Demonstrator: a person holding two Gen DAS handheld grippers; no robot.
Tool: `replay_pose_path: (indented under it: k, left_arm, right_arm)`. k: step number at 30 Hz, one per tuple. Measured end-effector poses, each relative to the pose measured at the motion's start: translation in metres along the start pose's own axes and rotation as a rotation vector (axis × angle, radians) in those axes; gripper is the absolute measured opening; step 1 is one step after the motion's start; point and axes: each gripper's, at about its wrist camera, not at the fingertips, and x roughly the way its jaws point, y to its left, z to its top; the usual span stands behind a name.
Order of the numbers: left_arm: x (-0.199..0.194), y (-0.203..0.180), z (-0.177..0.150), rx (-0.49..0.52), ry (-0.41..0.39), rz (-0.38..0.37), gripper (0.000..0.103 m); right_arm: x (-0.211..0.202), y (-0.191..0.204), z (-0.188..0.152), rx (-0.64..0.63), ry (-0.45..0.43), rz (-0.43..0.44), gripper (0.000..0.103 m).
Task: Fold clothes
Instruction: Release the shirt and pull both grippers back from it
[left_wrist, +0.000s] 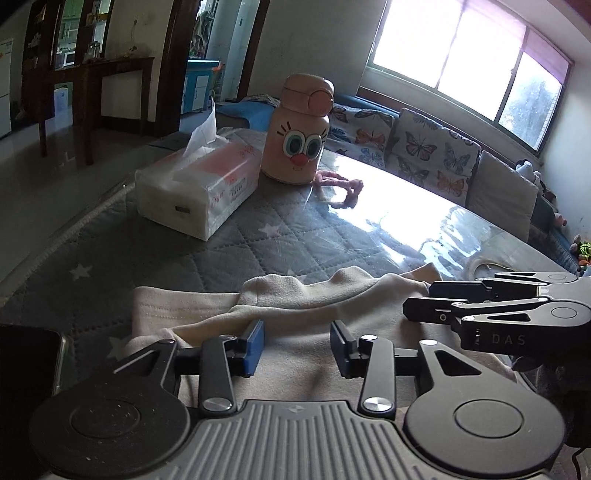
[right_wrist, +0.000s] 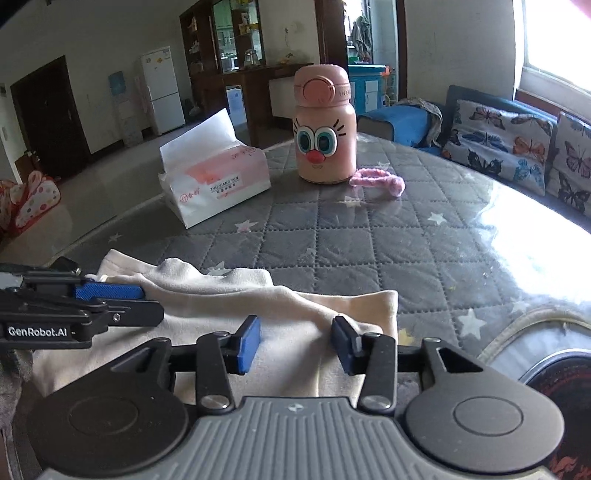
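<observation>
Beneath both tools, I saw the cream garment (left_wrist: 295, 306) lying rumpled on the grey quilted cover (left_wrist: 258, 240) with its stitched squares and pale stars; the cloth looked soft and fleecy, with a ribbed, seamed band at its left end and loose ridges along the far edge. My left gripper (left_wrist: 296, 345) was angled down over it, blue pads apart, fabric beneath the gap but nothing pinched. My right gripper (right_wrist: 295, 345) sat just beside it in the same downward tilt, jaws likewise apart over the cloth near the garment's right edge, pads not pressing. Farther back stood a rounded pink bottle (right_wrist: 324, 127) with a cartoon face, a soft plastic-wrapped tissue pack (right_wrist: 218, 177) with a sheet sticking up, and a fuzzy pink loop (right_wrist: 376, 182) touching the bottle's base. A glossy clear sheet covered the quilt.
</observation>
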Motion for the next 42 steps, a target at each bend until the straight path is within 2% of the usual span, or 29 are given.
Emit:
replay_pose_path:
  k: [3,5,7,8,10,12,14,17,19,28,30,35,42]
  left_arm:
    - [-0.011,-0.004,-0.001,0.008,-0.016,0.006,0.058]
    - [-0.019,-0.006,-0.004,0.014,-0.026,0.007,0.062]
    - [-0.026,-0.009,-0.006,0.017,-0.03,0.01,0.072]
    - [-0.03,-0.011,-0.008,0.021,-0.032,0.011,0.074]
    - [-0.037,-0.015,-0.013,0.035,-0.036,0.015,0.08]
    - [-0.045,-0.019,-0.018,0.049,-0.04,0.02,0.086]
    - [-0.052,-0.023,-0.024,0.061,-0.045,0.024,0.09]
    - [-0.063,-0.029,-0.032,0.073,-0.051,0.031,0.098]
    - [-0.069,-0.033,-0.038,0.078,-0.057,0.036,0.102]
    - [-0.086,-0.05,-0.064,0.098,-0.05,0.072,0.103]
    - [-0.089,-0.054,-0.068,0.099,-0.05,0.077,0.103]
    - [-0.09,-0.064,-0.076,0.102,-0.031,0.086,0.103]
    - [-0.092,-0.073,-0.087,0.107,-0.01,0.102,0.103]
  right_arm:
    - [-0.012,0.005,-0.001,-0.017,-0.004,0.011,0.053]
    - [-0.021,0.009,-0.003,-0.034,-0.006,0.021,0.053]
    - [-0.03,0.014,-0.006,-0.052,-0.005,0.03,0.059]
    - [-0.035,0.017,-0.009,-0.061,-0.004,0.033,0.062]
    - [-0.043,0.022,-0.014,-0.079,-0.001,0.039,0.063]
    - [-0.05,0.025,-0.019,-0.095,0.003,0.043,0.075]
    - [-0.057,0.028,-0.025,-0.104,0.005,0.049,0.076]
    - [-0.068,0.032,-0.035,-0.108,0.009,0.061,0.084]
    - [-0.074,0.033,-0.042,-0.105,0.01,0.067,0.084]
    - [-0.095,0.035,-0.08,-0.092,0.023,0.064,0.092]
    - [-0.099,0.035,-0.086,-0.092,0.023,0.059,0.098]
    - [-0.112,0.035,-0.099,-0.095,0.015,0.053,0.102]
    - [-0.124,0.038,-0.112,-0.101,0.019,0.038,0.103]
